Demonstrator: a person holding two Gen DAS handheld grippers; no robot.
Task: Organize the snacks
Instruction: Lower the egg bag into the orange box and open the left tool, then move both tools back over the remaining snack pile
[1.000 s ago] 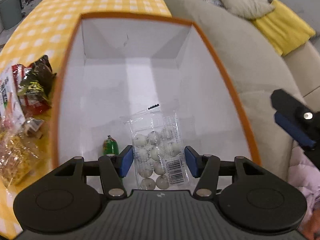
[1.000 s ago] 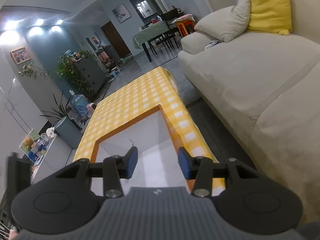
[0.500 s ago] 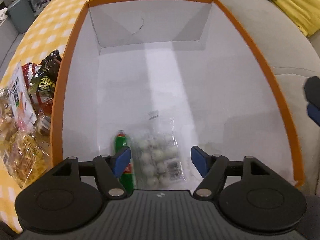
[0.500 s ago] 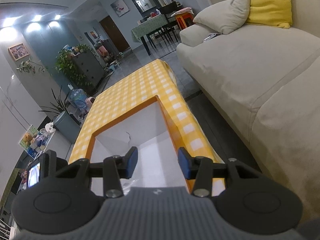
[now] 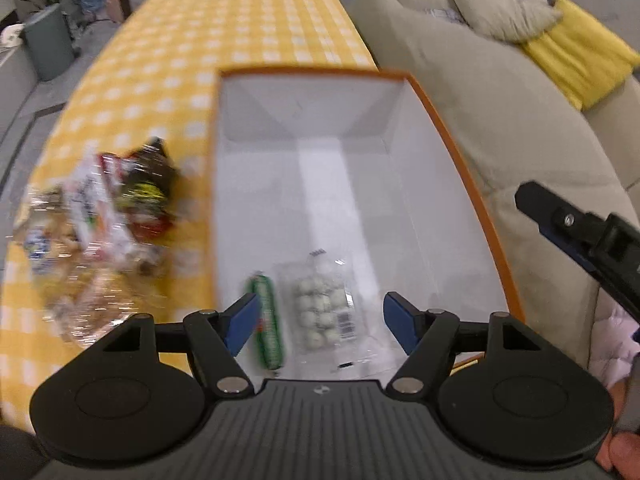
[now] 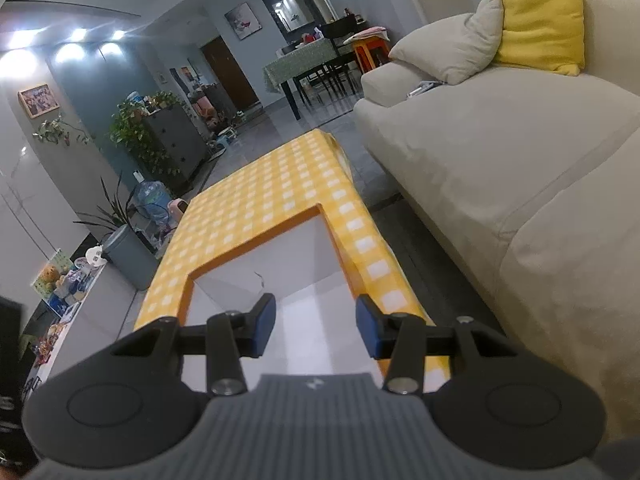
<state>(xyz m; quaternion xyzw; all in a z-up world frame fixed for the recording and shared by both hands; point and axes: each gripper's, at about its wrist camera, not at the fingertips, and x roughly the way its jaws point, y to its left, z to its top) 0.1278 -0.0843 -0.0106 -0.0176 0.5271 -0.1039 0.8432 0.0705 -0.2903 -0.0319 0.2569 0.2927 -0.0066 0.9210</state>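
Hovering over the box, next pick pending

Left gripper [image 5: 319, 322] hangs spread and empty above the box [image 5: 472, 184]; ball pack [image 5: 320, 312] and green tube [image 5: 267, 326] lie inside, long axes away from camera. Remaining snacks [image 5: 108, 216] sit to its left on the checked cloth [image 5: 224, 24], nearer this hand. Right gripper [image 6: 315, 326] part-open, empty. Sofa [image 6: 500, 152] alongside.

Below my left jaws lay a box [image 5: 460, 184] white inside with an orange rim. In it, between those blue-padded jaws, sat a clear packet of pale balls [image 5: 320, 312] and, nearer my left pad, a green tube [image 5: 268, 320]. Left of them the table [image 5: 240, 32] wore yellow-and-white checks under red, black and yellow wrappers [image 5: 136, 196].
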